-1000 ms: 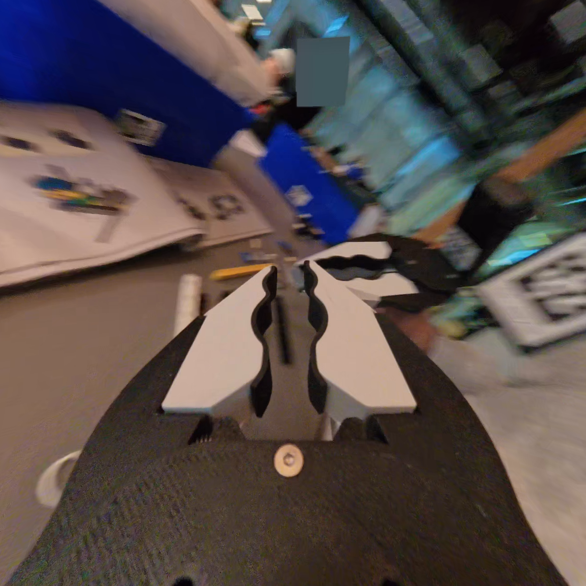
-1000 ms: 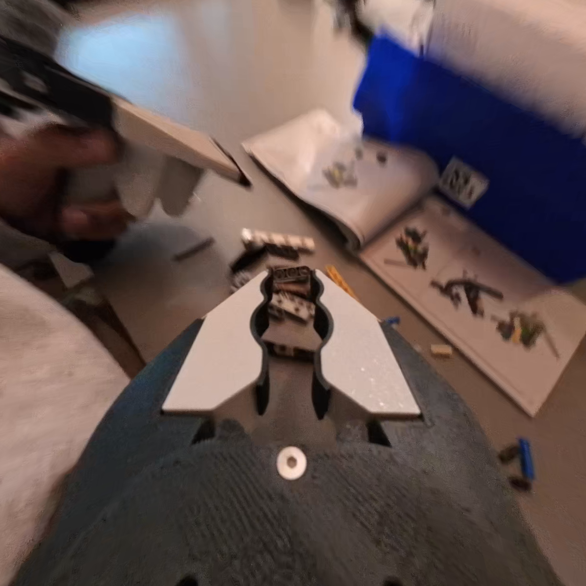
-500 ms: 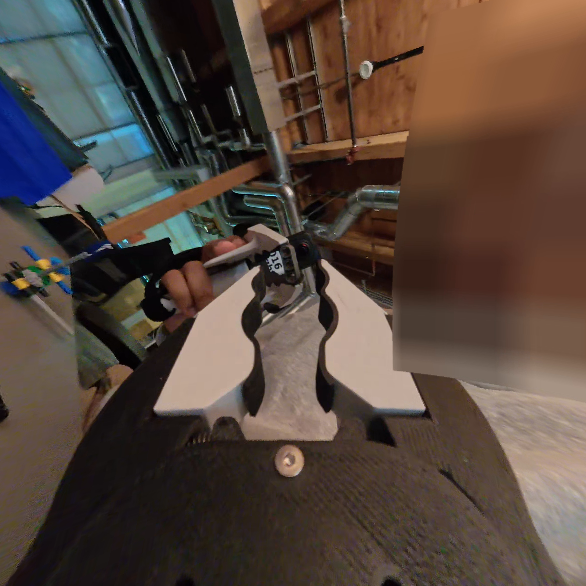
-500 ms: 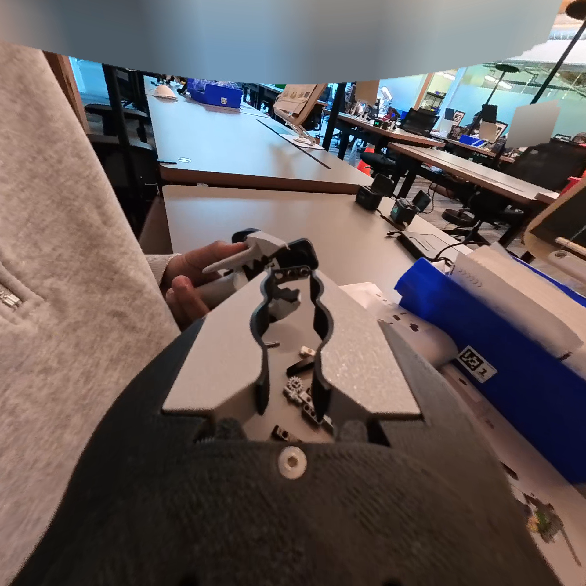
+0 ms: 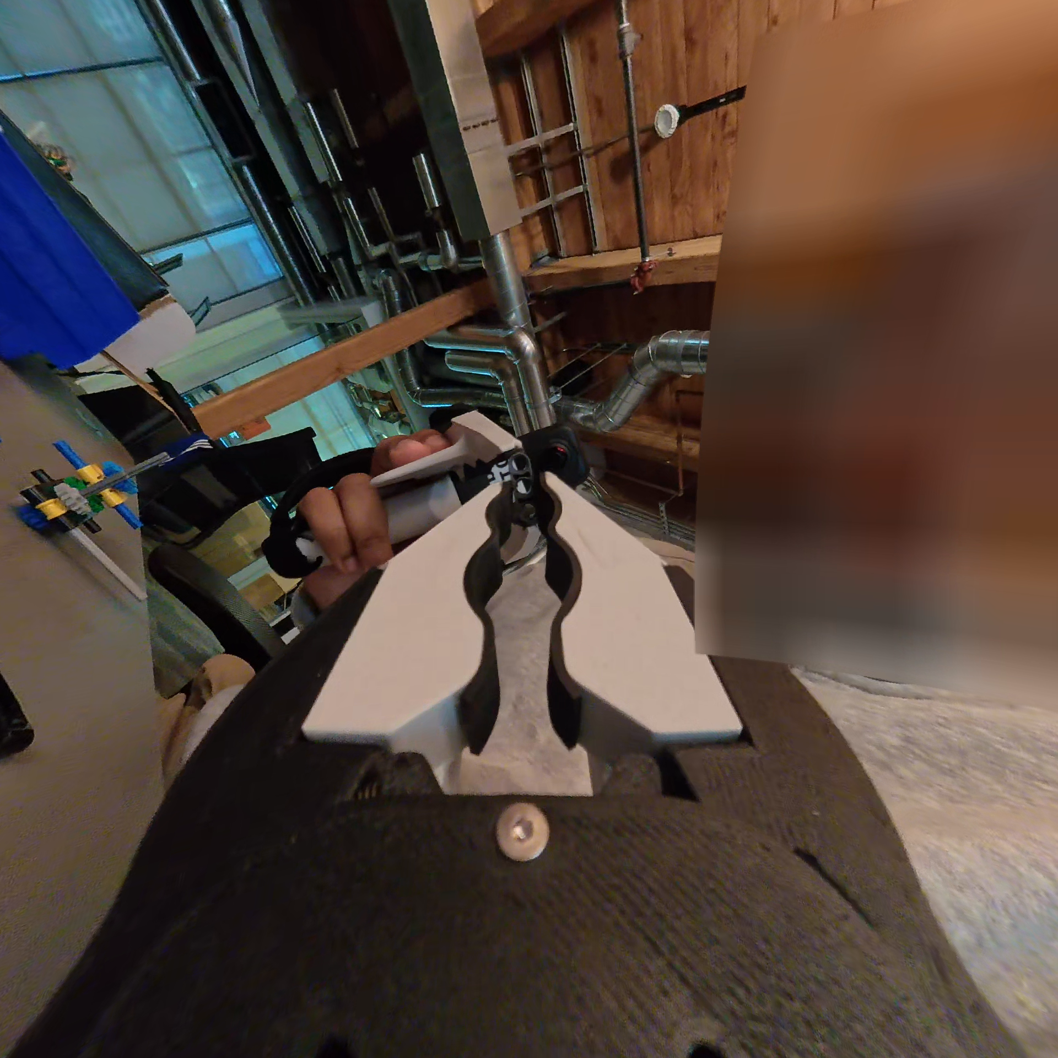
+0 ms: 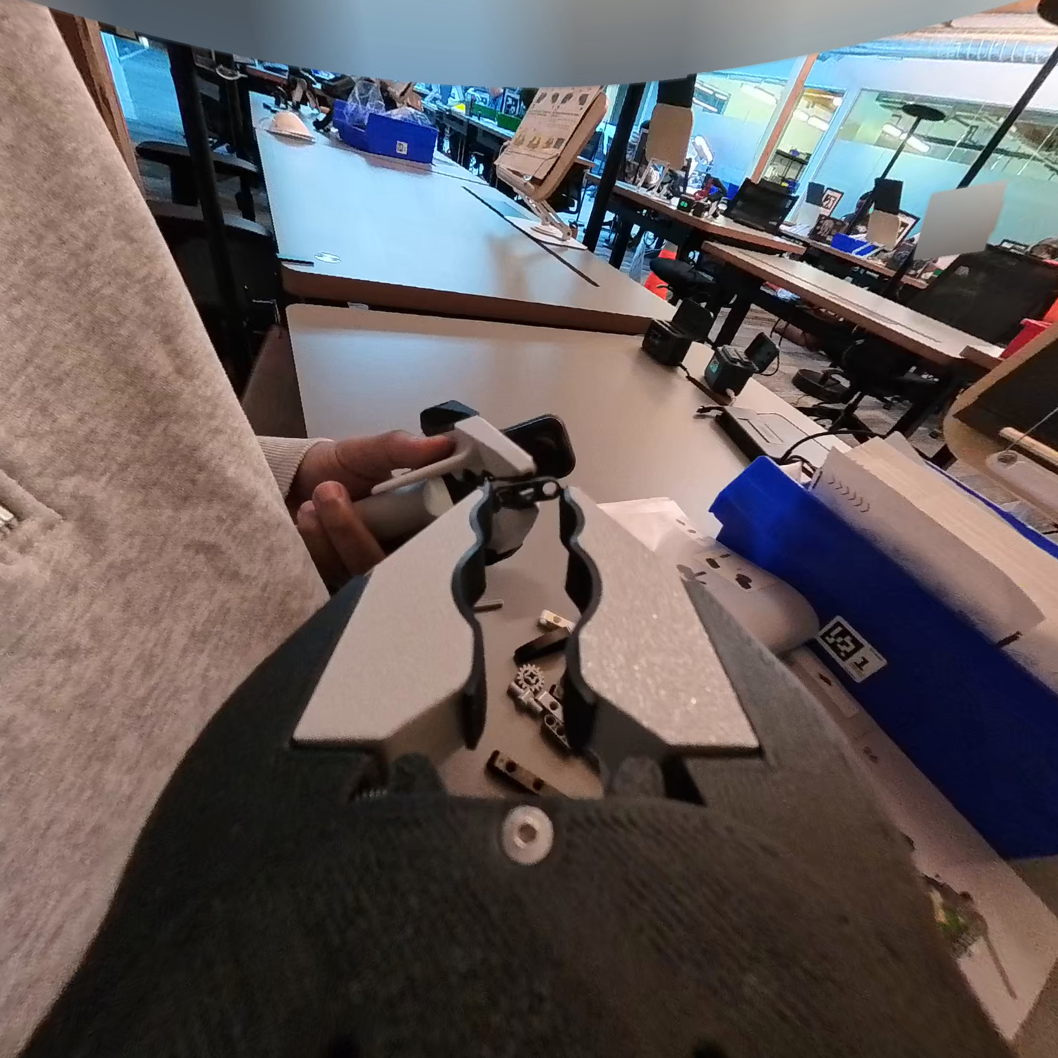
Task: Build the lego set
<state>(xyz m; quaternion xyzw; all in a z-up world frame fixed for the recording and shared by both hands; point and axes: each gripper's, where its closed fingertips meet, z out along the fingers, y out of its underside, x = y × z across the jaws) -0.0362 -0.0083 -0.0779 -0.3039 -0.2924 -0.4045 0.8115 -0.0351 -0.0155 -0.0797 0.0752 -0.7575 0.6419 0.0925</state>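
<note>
**Materials and finishes**

The left gripper [image 5: 524, 504] has matt pale plastic fingers [image 5: 412, 630] on a rough, grainy black body. The right gripper [image 6: 524, 504] has speckled grey fingers [image 6: 641, 658] on the same coarse black. The sweatshirt [image 6: 103, 401] is fuzzy grey cloth, the table [image 6: 458, 366] smooth and matt, the bin [image 6: 916, 658] glossy blue plastic, the wall [image 5: 675, 143] wood, the ducts [image 5: 658, 366] shiny metal

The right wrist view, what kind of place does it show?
Probably a shared workshop or lab office: long tables in rows, office chairs, glass-walled rooms behind. On the near table, small lego parts and a blue bin.
</note>
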